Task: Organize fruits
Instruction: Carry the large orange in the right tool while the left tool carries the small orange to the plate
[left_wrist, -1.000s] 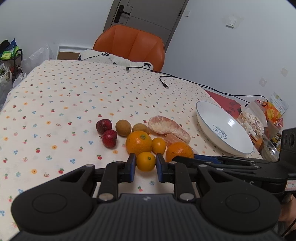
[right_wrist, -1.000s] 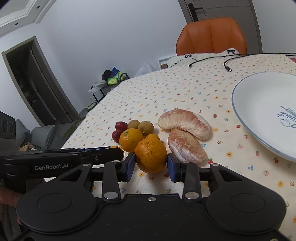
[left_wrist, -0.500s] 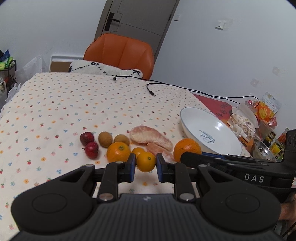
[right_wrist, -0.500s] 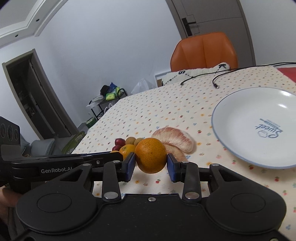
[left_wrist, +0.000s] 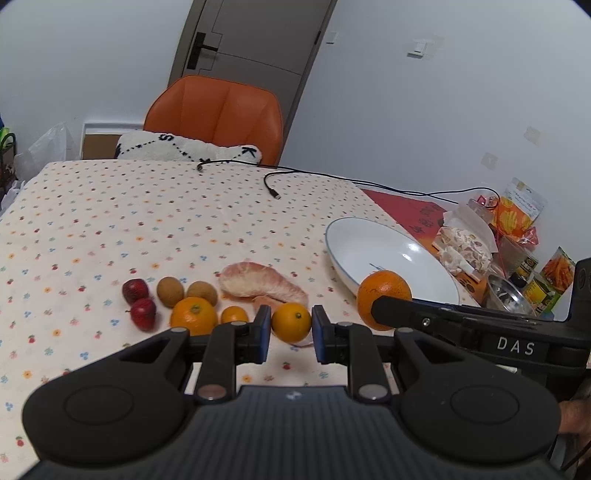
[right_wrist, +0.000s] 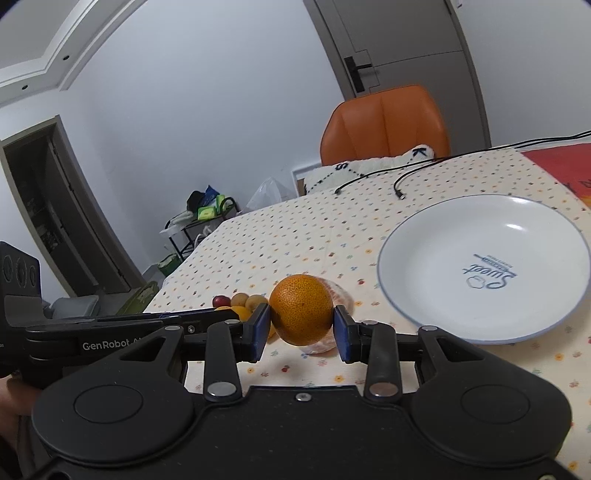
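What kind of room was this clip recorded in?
Most likely a home dining area: a table with a floral tablecloth, an orange chair pushed up to it, and snack packets beside a white plate.

Both wrist views low over table (left_wrist: 155, 206), forward-facing (sharing plate (right_wrist: 436, 236))

Orange chair (left_wrist: 218, 110) behind table; black cable (left_wrist: 332, 177) across floral tablecloth (left_wrist: 110, 206); snack packets (left_wrist: 513, 221) far right.

peeled pomelo segment (right_wrist: 334, 295) mostly behind held orange (right_wrist: 301, 309) | snack packets (left_wrist: 517, 218) unreadable (too small)
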